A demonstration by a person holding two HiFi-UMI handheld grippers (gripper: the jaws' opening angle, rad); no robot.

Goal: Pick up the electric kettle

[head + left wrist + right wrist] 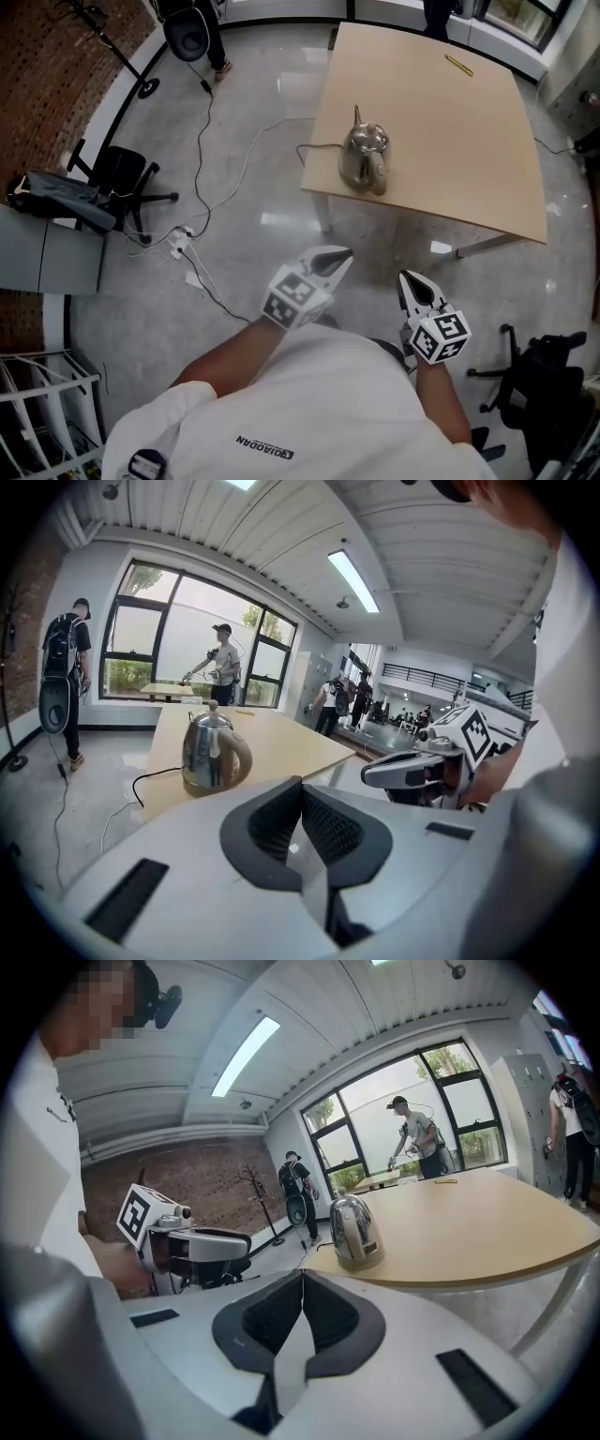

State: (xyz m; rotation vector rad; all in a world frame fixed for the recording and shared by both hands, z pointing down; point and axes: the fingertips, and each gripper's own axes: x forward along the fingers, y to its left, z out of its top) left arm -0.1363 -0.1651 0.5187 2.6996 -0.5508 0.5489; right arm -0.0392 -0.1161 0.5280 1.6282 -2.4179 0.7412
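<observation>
Electric kettle [364, 157]: stood upright near the table [459, 131] edge, its cord [312, 146] trailing off the side.
Left tongs [342, 255]: pressed together, empty, well apart from the kettle.
Right tongs [406, 277]: pressed together, empty, beside the left pair.

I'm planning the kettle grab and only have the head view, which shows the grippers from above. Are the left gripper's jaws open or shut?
Observer: Shut. In its own view the left gripper has its black pads together, with nothing between them.
Operator: And the right one?
Observer: The right gripper is shut too, and empty.
Operator: Anyone ahead of us?
Observer: Yes. Beyond the silver steel electric kettle, a person in a cap stands at a second table by the window.
</observation>
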